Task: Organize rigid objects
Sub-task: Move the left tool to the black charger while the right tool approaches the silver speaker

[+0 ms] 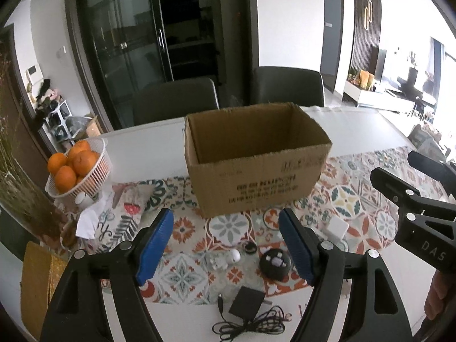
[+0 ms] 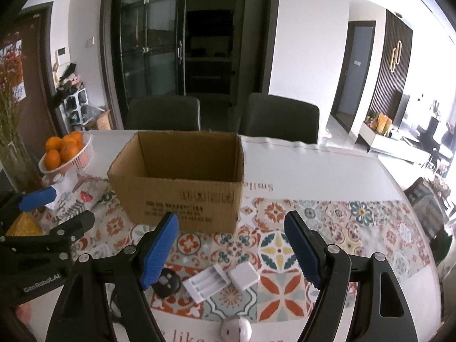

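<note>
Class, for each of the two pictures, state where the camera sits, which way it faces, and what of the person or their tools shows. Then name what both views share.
Left wrist view: sits on the left gripper, looking forward and down across the table at the cardboard box; its own open jaws show, plus the right gripper at the right edge.
Right wrist view: sits on the right gripper, facing the same way; its open jaws show, plus the left gripper at the left edge.
Shared: the box, the basket of oranges, the black round device and two chairs.
</note>
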Motion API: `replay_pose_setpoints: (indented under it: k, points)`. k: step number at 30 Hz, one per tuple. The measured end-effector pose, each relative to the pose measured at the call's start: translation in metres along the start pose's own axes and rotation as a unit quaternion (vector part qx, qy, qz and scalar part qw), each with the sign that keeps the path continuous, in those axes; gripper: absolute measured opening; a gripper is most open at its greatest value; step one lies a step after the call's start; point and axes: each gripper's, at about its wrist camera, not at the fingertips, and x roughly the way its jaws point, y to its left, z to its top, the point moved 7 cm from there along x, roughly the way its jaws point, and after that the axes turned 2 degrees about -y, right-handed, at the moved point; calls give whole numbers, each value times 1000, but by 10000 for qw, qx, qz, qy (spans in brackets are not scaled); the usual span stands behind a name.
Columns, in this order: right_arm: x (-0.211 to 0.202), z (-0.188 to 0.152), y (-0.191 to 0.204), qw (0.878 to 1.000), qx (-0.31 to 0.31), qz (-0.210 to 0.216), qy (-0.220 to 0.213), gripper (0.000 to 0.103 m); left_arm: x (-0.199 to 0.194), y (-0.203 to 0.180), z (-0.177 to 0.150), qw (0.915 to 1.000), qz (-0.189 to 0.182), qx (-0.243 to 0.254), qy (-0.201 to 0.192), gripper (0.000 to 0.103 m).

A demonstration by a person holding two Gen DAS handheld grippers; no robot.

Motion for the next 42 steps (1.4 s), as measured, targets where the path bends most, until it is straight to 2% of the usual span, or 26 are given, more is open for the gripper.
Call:
replay_pose_setpoints:
  k: [18, 27, 42]
  points:
    - [3, -71, 5, 9973, 185, 84, 707, 77, 12, -9, -67, 9975, -171, 158, 661, 76]
    - [1, -93, 11, 9977, -91, -101, 659, 77, 19, -10, -97, 9946, -183, 383, 946, 75]
    - [28, -139, 5, 9911, 279, -46, 1300, 77, 47, -22, -135, 9844, -464, 692, 1550, 74]
